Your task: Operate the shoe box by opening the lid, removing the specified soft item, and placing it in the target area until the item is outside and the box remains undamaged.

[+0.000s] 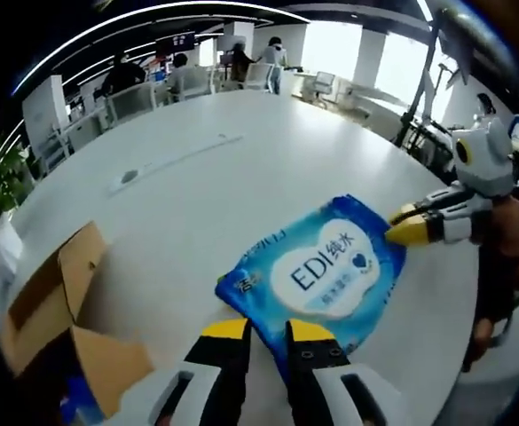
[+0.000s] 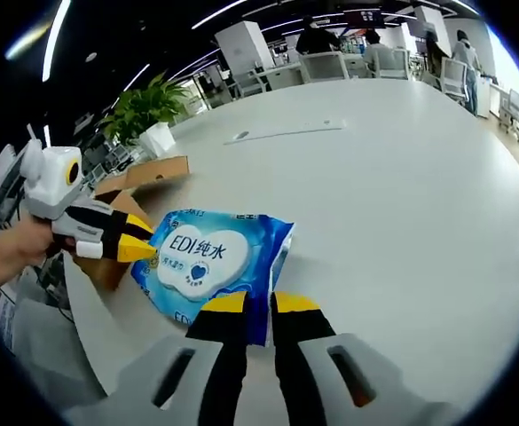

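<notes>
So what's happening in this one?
A person with a gripper in each hand holds a blue wet wipes pack by opposite edges over the white table. The left gripper pinches one edge and the right gripper the other. The cardboard shoe box sits open beside it, so the pack is already out.

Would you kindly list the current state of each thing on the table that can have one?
Wet wipes pack: out of the box, flat on the white table, held at opposite ends.
Cardboard shoe box: open, flaps up.
Left gripper: shut on the pack's edge.
Right gripper: shut on the pack's edge.
</notes>
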`<move>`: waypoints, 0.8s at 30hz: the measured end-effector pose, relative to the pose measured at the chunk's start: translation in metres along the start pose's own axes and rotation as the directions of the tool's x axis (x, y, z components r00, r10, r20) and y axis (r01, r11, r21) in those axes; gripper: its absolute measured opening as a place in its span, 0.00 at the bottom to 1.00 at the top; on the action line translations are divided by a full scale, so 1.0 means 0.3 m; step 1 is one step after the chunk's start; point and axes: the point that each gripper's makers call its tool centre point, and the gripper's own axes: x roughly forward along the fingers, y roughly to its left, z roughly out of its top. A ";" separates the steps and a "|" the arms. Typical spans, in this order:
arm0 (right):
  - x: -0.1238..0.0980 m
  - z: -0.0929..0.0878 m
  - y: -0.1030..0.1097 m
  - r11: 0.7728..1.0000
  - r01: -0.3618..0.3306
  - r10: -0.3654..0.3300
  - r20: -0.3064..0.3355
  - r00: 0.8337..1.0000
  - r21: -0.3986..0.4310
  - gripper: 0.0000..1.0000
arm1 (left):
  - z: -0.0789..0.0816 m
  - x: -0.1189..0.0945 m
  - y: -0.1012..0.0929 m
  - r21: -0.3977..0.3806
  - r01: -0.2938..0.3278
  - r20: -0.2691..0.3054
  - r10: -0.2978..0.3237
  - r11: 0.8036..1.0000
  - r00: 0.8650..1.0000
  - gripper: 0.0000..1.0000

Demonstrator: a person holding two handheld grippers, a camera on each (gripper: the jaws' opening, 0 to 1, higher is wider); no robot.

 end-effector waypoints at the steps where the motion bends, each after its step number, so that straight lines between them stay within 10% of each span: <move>1: -0.002 0.003 0.000 1.000 0.000 0.000 0.002 1.000 -0.003 0.15 | 0.001 -0.001 -0.001 0.004 0.003 0.002 -0.003 1.000 1.000 0.19; 7: -0.016 0.016 0.030 0.999 -0.032 0.033 0.007 0.999 -0.017 0.39 | 0.015 -0.030 -0.022 0.019 0.022 0.024 -0.022 1.000 0.999 0.26; 24: -0.160 0.052 0.155 0.993 -0.028 0.033 0.033 0.999 -0.118 0.48 | 0.006 -0.205 -0.094 -0.023 0.089 0.099 -0.086 0.996 0.991 0.45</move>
